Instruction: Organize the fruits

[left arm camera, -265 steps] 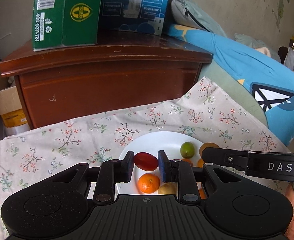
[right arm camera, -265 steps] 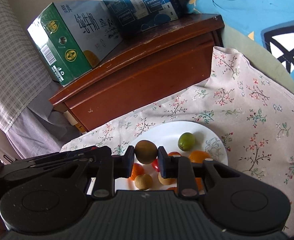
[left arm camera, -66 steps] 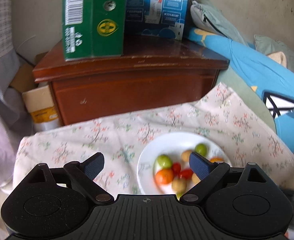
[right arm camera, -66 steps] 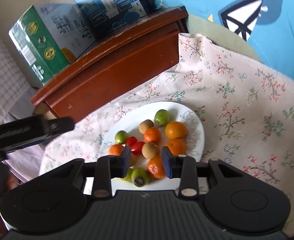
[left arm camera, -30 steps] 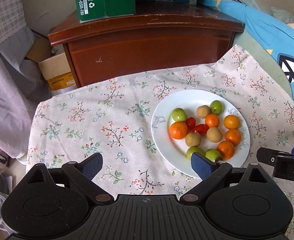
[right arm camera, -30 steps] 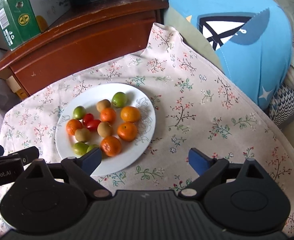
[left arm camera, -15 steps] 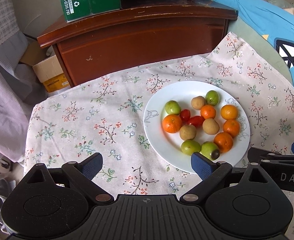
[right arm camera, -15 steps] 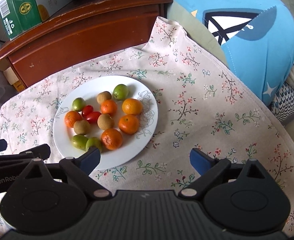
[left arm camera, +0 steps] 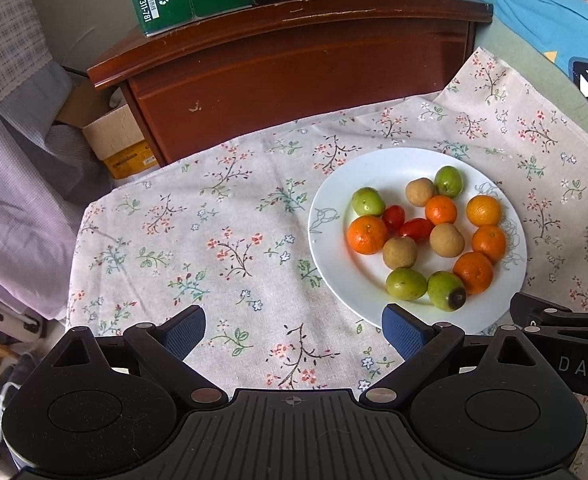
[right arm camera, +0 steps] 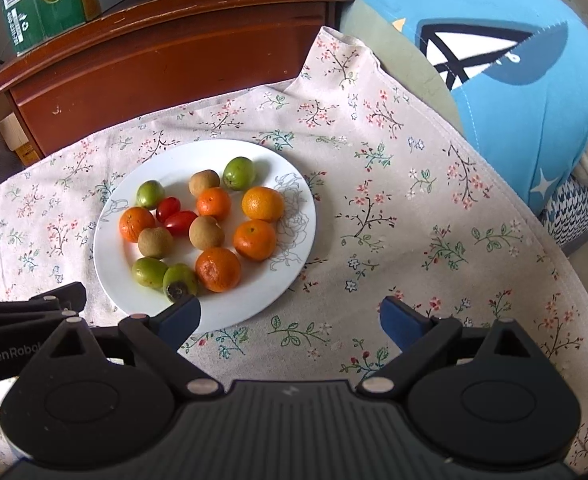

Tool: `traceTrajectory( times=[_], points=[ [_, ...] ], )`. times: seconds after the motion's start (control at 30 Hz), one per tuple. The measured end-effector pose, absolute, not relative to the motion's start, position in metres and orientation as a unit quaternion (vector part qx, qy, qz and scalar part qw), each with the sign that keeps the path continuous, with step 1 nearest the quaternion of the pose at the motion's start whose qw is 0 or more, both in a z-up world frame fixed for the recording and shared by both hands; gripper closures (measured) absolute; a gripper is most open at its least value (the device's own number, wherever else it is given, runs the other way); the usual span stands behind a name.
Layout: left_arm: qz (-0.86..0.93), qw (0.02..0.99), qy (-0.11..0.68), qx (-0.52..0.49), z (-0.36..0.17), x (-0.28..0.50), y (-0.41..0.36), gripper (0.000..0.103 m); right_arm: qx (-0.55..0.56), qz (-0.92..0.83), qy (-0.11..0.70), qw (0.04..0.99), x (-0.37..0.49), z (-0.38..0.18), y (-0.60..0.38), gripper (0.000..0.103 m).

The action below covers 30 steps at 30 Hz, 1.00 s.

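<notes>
We hold both grippers above the floral cloth (left arm camera: 222,240) that covers the surface, and each is empty. The left gripper (left arm camera: 294,330) has its fingers (left arm camera: 403,330) spread wide, touching nothing; the white plate (left arm camera: 333,248) of fruit lies ahead of its right finger, whose blue pad overlaps the plate's near rim in the left wrist view. The right gripper (right arm camera: 290,320) is spread just as wide, also touching nothing; the same plate (right arm camera: 294,240) lies ahead of its left finger (right arm camera: 182,318), whose tip sits in front of the near rim.

On the plate, five tangerines (right arm camera: 254,240) curve along the side nearer the right gripper, with one more off by the far edge from it. Two cherry tomatoes (right arm camera: 180,222) lie touching near the middle, the longer one with its long axis roughly across our fingers. Brown longans (right arm camera: 206,232) and green jujubes (right arm camera: 148,272) fill the rest; the nearest jujube (right arm camera: 180,282) points its dark end toward us.
</notes>
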<state>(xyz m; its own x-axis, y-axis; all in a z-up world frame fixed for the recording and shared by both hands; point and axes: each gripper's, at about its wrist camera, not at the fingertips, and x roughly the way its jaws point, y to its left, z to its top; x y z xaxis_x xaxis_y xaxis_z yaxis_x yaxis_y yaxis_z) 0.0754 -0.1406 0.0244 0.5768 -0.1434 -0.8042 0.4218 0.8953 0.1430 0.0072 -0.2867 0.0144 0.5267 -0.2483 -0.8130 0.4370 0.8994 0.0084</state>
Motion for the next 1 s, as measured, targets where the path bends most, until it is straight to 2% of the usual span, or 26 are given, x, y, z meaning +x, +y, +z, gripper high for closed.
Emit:
traceTrajectory(
  times=[1.0],
  points=[
    [-0.147,0.874,0.43,0.173,0.021,0.076,-0.135,0.007,0.075,-0.188,0.444,0.873,0.01,0.012,-0.275,0.007]
  ],
)
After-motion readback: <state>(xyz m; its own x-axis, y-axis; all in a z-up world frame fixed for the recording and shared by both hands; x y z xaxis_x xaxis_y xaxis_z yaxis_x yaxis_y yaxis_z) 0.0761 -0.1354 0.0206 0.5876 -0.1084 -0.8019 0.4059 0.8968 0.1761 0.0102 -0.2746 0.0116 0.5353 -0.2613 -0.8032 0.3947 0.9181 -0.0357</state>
